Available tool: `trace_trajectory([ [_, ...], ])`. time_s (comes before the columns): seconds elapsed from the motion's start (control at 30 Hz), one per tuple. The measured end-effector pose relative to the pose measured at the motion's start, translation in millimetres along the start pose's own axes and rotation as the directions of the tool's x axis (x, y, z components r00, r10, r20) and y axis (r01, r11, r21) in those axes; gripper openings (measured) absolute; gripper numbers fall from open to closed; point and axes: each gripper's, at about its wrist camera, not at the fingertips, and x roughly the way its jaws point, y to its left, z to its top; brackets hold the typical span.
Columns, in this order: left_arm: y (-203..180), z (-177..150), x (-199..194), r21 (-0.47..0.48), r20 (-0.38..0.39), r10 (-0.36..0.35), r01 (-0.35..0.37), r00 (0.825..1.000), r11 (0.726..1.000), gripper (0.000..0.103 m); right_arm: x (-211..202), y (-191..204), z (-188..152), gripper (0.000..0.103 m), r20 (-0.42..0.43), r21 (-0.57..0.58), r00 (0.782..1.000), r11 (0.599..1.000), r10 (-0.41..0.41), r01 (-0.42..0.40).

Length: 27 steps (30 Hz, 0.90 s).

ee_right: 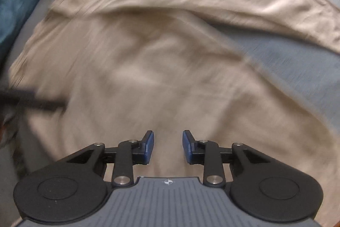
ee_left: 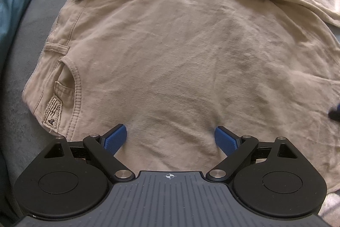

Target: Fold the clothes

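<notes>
Barely begun: trousers [ee_left: 170,61] lie flat below the left hand-held gripper [ee_left: 171,138], spread wide; right hand-held gripper [ee_right: 167,147], half-closed, grips nothing.

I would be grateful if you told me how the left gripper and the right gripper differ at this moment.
The left gripper has its jaws spread wide; the right gripper has them much closer, with a gap left. The left gripper's pads press into the beige trousers, dimpling them; whether the right gripper touches them is unclear. The left view is sharp, the right blurred. Both point down at the trousers, gripping nothing.
</notes>
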Motion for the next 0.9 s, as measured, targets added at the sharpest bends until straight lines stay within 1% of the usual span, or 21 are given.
trace_trajectory([
  [0.03, 0, 0, 0, -0.001, -0.001, -0.001, 0.001, 1.000, 1.000, 0.092, 0, -10, 2, 0.029, 0.005, -0.014, 1.000, 1.000, -0.015, 0.015],
  [0.07, 0, 0, 0, -0.001, -0.002, -0.003, 0.003, 1.000, 1.000, 0.092, 0, -19, 1, 0.026, 0.005, -0.035, 1.000, 0.999, -0.029, 0.029],
  [0.17, -1, 0, 2, -0.001, -0.003, -0.004, 0.004, 1.000, 1.000, 0.092, -5, -43, -26, 0.025, -0.019, -0.068, 0.999, 0.997, -0.044, 0.043],
  [0.23, -3, 1, 4, 0.000, -0.004, -0.002, 0.002, 1.000, 1.000, 0.092, -11, -56, -51, 0.025, -0.075, -0.085, 0.994, 0.994, -0.077, 0.071],
  [0.3, -5, 1, 5, 0.002, -0.005, 0.001, -0.001, 1.000, 1.000, 0.093, -13, -69, -72, 0.025, -0.155, -0.079, 0.980, 0.991, -0.123, 0.112],
  [0.37, -6, 1, 6, 0.003, -0.006, 0.004, -0.004, 1.000, 1.000, 0.093, -19, -79, -80, 0.024, -0.184, -0.054, 0.974, 0.991, -0.134, 0.126],
  [0.4, -7, 2, 6, 0.004, -0.007, 0.004, -0.004, 1.000, 1.000, 0.093, -24, -81, -78, 0.024, -0.174, -0.045, 0.976, 0.991, -0.135, 0.129],
  [0.5, -9, 3, 7, 0.007, -0.008, 0.007, -0.007, 1.000, 1.000, 0.093, -36, -71, -51, 0.024, -0.067, -0.032, 0.996, 0.997, -0.066, 0.064],
  [0.6, -11, 3, 6, 0.005, -0.013, 0.012, -0.012, 1.000, 1.000, 0.093, -33, -51, -25, 0.024, -0.003, -0.044, 1.000, 0.999, 0.000, 0.000],
  [0.63, -11, 3, 5, 0.004, -0.014, 0.015, -0.015, 1.000, 1.000, 0.093, -28, -46, -21, 0.024, 0.003, -0.053, 1.000, 0.999, 0.009, -0.009],
  [0.67, -11, 3, 5, 0.003, -0.015, 0.018, -0.018, 1.000, 1.000, 0.093, -22, -44, -22, 0.024, -0.011, -0.062, 1.000, 0.998, 0.003, -0.004],
  [0.7, -11, 3, 5, 0.003, -0.014, 0.019, -0.019, 1.000, 1.000, 0.093, -24, -46, -33, 0.024, -0.038, -0.062, 0.999, 0.998, -0.013, 0.011],
  [0.73, -12, 3, 6, 0.002, -0.014, 0.019, -0.019, 1.000, 1.000, 0.093, -21, -54, -45, 0.024, -0.078, -0.035, 0.996, 0.999, -0.038, 0.035],
  [0.77, -11, 2, 6, 0.001, -0.013, 0.017, -0.017, 1.000, 1.000, 0.093, -16, -64, -57, 0.023, -0.122, -0.002, 0.991, 0.998, -0.063, 0.064],
  [0.83, -10, -1, 7, -0.010, -0.006, 0.012, -0.012, 1.000, 1.000, 0.093, -19, -88, -80, 0.022, -0.202, 0.109, 0.975, 0.988, -0.088, 0.111],
  [0.87, -10, -3, 7, -0.020, -0.005, 0.011, -0.011, 1.000, 1.000, 0.093, -23, -96, -89, 0.022, -0.240, 0.147, 0.966, 0.979, -0.101, 0.139],
  [0.9, -9, -5, 6, -0.030, -0.003, 0.010, -0.010, 1.000, 0.999, 0.093, -26, -99, -95, 0.023, -0.273, 0.162, 0.955, 0.972, -0.119, 0.167],
])
